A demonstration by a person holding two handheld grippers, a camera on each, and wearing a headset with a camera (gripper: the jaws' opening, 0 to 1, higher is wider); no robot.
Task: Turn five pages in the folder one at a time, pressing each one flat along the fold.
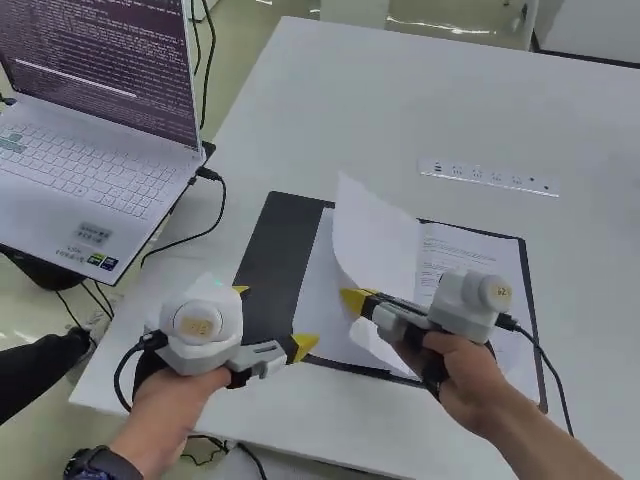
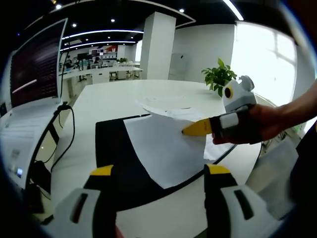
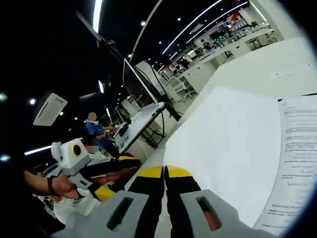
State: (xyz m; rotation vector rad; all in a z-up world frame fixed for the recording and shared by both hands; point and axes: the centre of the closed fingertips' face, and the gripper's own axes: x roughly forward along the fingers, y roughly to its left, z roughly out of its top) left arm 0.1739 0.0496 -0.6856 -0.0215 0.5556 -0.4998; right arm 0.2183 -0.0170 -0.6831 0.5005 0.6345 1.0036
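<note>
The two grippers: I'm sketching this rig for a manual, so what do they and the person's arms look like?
The left gripper and right gripper share pale grey rounded bodies, black midsections and slotted grey jaws with yellow tips. A black cable trails from each. A dark wristwatch circles the left wrist; the right forearm is unsleeved.

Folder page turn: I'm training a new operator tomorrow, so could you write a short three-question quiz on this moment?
1. True or false: the left gripper has its jaws shut.
2. What does the right gripper grip? A) a pen B) the lifted page C) a cup
3. Fill in: in the head view the open laptop sits to the ____ of the folder.
Key: 1 false, its jaws stand apart; 2 B; 3 left.
</note>
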